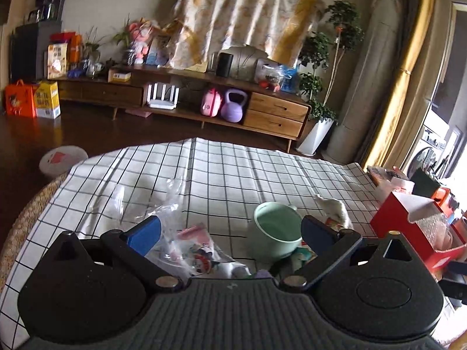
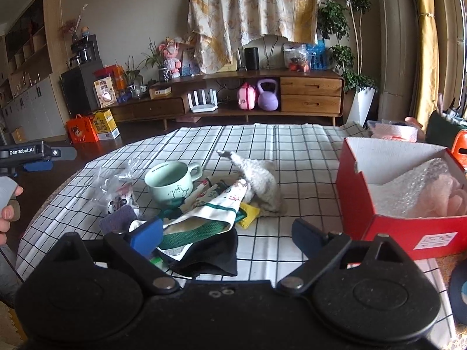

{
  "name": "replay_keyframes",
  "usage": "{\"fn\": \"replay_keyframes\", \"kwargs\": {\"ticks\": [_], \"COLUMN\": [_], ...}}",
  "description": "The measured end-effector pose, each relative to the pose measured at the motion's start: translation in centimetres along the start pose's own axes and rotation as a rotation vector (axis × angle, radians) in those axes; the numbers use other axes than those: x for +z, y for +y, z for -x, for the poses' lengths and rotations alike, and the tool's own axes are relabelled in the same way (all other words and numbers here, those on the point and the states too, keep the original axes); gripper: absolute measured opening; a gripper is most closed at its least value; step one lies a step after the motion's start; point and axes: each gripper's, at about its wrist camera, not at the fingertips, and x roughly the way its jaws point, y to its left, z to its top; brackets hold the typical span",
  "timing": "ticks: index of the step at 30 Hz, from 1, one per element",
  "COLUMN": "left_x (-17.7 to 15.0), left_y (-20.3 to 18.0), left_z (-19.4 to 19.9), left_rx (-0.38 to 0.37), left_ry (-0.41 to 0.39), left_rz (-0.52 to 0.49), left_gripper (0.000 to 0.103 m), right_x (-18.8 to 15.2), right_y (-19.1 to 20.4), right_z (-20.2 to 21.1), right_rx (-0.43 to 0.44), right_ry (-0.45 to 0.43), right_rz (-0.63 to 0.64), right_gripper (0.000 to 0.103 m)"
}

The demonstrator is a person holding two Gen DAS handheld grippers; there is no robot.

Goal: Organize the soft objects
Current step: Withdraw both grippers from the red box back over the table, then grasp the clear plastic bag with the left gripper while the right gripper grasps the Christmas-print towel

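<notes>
A heap of soft things lies on the checked tablecloth (image 2: 292, 151): a white fluffy cloth (image 2: 259, 178), a printed white bag with green strap (image 2: 210, 215), a black cloth (image 2: 213, 253), a yellow piece (image 2: 248, 214) and a grey-purple pad (image 2: 118, 220). A clear plastic packet (image 1: 186, 245) lies at the left. My right gripper (image 2: 226, 237) is open and empty, just above the black cloth. My left gripper (image 1: 230, 234) is open and empty, over the packet and the green mug (image 1: 277, 229). The red box (image 2: 402, 192) at the right holds bubble wrap and a pink soft item.
The green mug (image 2: 172, 182) stands among the heap. The red box (image 1: 408, 227) shows at the right in the left wrist view. More clutter sits past the box at the table's right edge. A wooden TV cabinet (image 2: 262, 93) stands across the dark floor.
</notes>
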Motion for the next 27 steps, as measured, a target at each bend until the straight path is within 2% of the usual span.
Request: {"fn": "replay_keyframes", "kwargs": {"ticks": [5, 9, 11, 16, 23, 27], "left_x": [0.1, 0.7, 1.2, 2.4, 2.9, 2.6], "left_y": [3.9, 6.0, 6.7, 7.0, 5.2, 5.4], "left_z": [-3.5, -6.5, -7.6, -10.6, -15.2, -17.5], "left_rx": [0.05, 0.125, 0.142, 0.16, 0.132, 0.159], "left_ry": [0.06, 0.11, 0.109, 0.119, 0.151, 0.189], "left_rz": [0.103, 0.155, 0.162, 0.126, -0.077, -0.131], "left_gripper": [0.103, 0.103, 0.103, 0.103, 0.103, 0.102], "right_x": [0.0, 0.4, 0.6, 1.0, 1.1, 1.1], "right_y": [0.8, 0.8, 0.8, 0.7, 0.8, 0.3], "right_z": [-2.7, -5.0, -6.1, -8.5, -10.6, -11.6], "right_rx": [-0.025, -0.027, -0.036, -0.028, 0.009, 0.017], "right_ry": [0.038, 0.07, 0.083, 0.116, 0.151, 0.172], "right_rz": [0.025, 0.027, 0.022, 0.0, 0.006, -0.001], "right_gripper": [0.089, 0.085, 0.084, 0.079, 0.076, 0.075]}}
